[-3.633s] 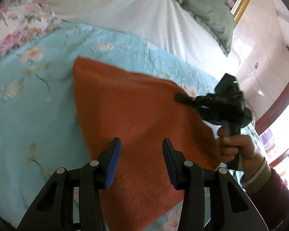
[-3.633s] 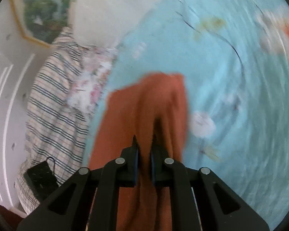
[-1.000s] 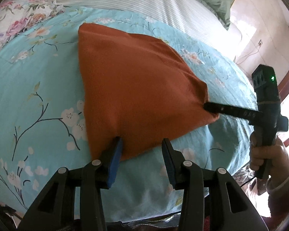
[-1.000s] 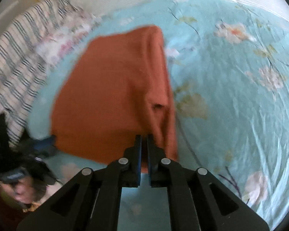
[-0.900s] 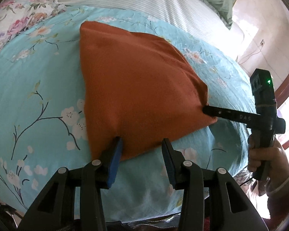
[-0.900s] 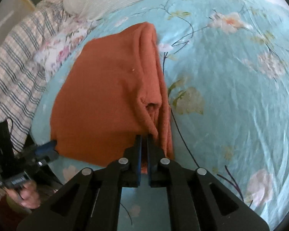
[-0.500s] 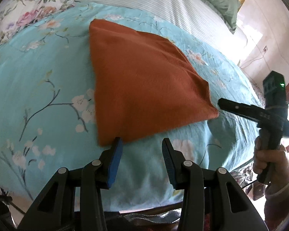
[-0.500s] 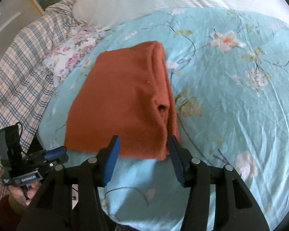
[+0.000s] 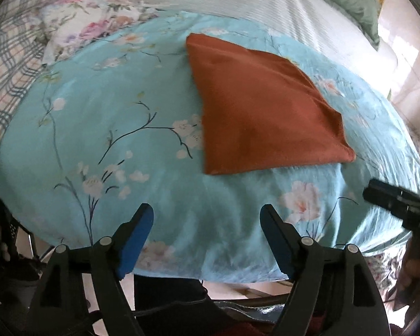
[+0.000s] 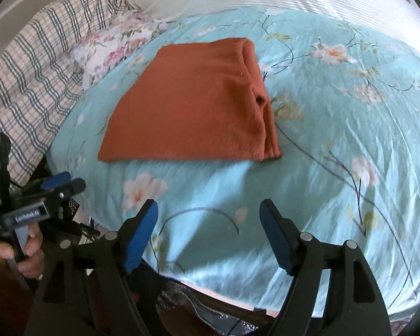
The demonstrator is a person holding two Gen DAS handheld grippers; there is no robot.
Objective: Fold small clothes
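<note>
Folded orange cloth (image 10: 193,100) is lying on the bed (image 10: 336,145) ahead of both wide-open, empty grippers, left gripper (image 9: 207,235) and right gripper (image 10: 208,231) hovering apart from it

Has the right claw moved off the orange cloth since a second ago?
Yes. The right claw has opened and pulled back toward the near edge of the blue floral sheet, leaving the orange cloth lying folded.

Bright daylight, soft shadows, slight motion blur, strong fisheye edge distortion.

The rust-orange cloth (image 9: 261,114) (image 10: 198,103) lies folded flat on the bed.
</note>
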